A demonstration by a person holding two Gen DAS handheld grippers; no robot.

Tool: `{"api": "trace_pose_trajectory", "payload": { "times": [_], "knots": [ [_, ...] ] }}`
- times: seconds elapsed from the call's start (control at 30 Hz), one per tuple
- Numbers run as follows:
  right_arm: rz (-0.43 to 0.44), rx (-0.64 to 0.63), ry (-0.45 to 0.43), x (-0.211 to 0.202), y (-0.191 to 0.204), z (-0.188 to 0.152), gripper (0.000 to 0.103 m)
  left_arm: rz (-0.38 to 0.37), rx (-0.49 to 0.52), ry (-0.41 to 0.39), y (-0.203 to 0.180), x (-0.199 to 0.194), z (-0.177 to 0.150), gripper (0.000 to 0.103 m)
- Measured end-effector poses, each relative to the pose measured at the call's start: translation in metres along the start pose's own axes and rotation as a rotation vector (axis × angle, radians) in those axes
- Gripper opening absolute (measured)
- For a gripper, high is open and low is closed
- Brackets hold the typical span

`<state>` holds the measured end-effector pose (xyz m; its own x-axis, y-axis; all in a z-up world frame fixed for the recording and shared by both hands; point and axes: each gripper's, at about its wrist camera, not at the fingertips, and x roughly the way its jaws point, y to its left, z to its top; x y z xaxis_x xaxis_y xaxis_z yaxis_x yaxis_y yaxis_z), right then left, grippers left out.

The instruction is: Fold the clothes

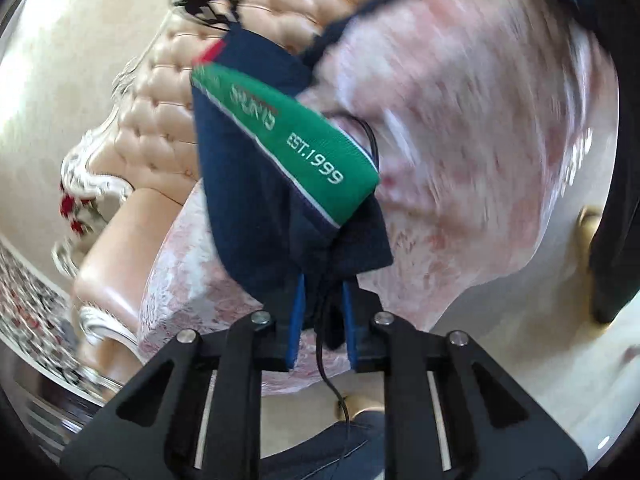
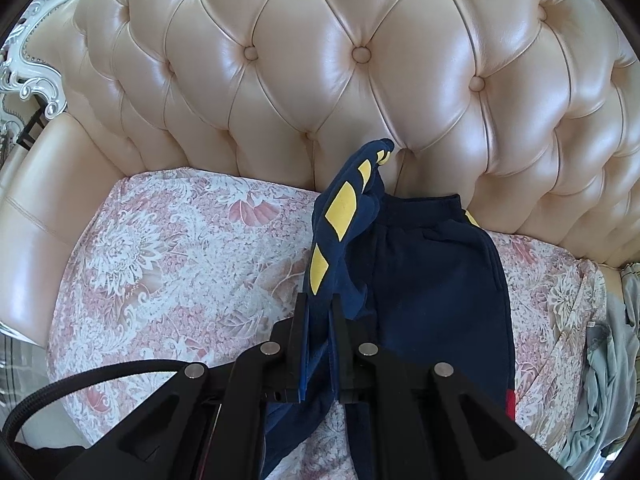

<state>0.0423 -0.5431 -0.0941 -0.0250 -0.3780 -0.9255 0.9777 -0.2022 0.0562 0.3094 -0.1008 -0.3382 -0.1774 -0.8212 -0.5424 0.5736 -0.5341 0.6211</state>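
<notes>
Both tools, left tool (image 1: 320, 300) and right tool (image 2: 320, 320), clamped on navy trousers (image 2: 436, 280).

Black claw (image 1: 322, 292) linkages w/ silver screws, blue finger pads (image 1: 297, 312).

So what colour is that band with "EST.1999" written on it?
Green, with white lettering, on the navy garment; the band shows best in the left wrist view.

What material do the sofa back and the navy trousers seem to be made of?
Sofa back: probably leather or imitation leather, glossy; it shows bright highlights and buttoned tufting. Which of the two, I cannot tell.
Navy trousers: a soft matte knit, perhaps fleece or cotton jersey; the surface looks fuzzy, without shine, and drapes loosely.
</notes>
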Motion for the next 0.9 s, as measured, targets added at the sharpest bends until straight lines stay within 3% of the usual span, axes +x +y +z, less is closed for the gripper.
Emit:
{"api": "trace_pose_trajectory", "payload": {
  "times": [0.07, 0.13, 0.2, 0.27, 0.4, 0.53, 0.7, 0.83, 0.9],
  "knots": [
    [0.009, 0.002, -0.001, -0.006, -0.003, 0.000, 0.008, -0.038, -0.059, -0.064, 0.021, -0.024, 0.011, 0.018],
    [0.015, 0.004, -0.003, -0.013, -0.006, 0.000, 0.008, -0.132, -0.128, -0.114, 0.039, -0.046, 0.018, 0.018],
    [0.017, 0.004, -0.008, -0.020, -0.008, -0.001, 0.008, -0.296, -0.215, -0.117, 0.062, -0.062, 0.021, 0.019],
    [0.019, 0.005, -0.013, -0.026, -0.011, -0.001, 0.008, -0.414, -0.290, -0.117, 0.086, -0.069, 0.024, 0.019],
    [0.019, 0.012, -0.019, -0.035, -0.017, 0.000, 0.008, -0.631, -0.470, -0.060, 0.115, -0.055, 0.023, 0.019],
    [0.033, 0.044, -0.016, -0.034, -0.026, 0.000, 0.008, -0.771, -0.749, 0.083, 0.127, -0.012, -0.002, 0.020],
    [0.036, 0.030, -0.016, -0.025, -0.019, -0.004, 0.008, -0.842, -1.092, 0.160, 0.147, 0.012, -0.050, 0.021],
    [0.045, 0.011, -0.029, -0.020, -0.003, 0.000, 0.008, -0.819, -1.302, 0.206, 0.165, 0.028, -0.084, 0.027],
    [0.049, 0.007, -0.033, -0.016, 0.006, 0.003, 0.008, -0.765, -1.304, 0.267, 0.164, 0.036, -0.094, 0.030]
  ]
}}
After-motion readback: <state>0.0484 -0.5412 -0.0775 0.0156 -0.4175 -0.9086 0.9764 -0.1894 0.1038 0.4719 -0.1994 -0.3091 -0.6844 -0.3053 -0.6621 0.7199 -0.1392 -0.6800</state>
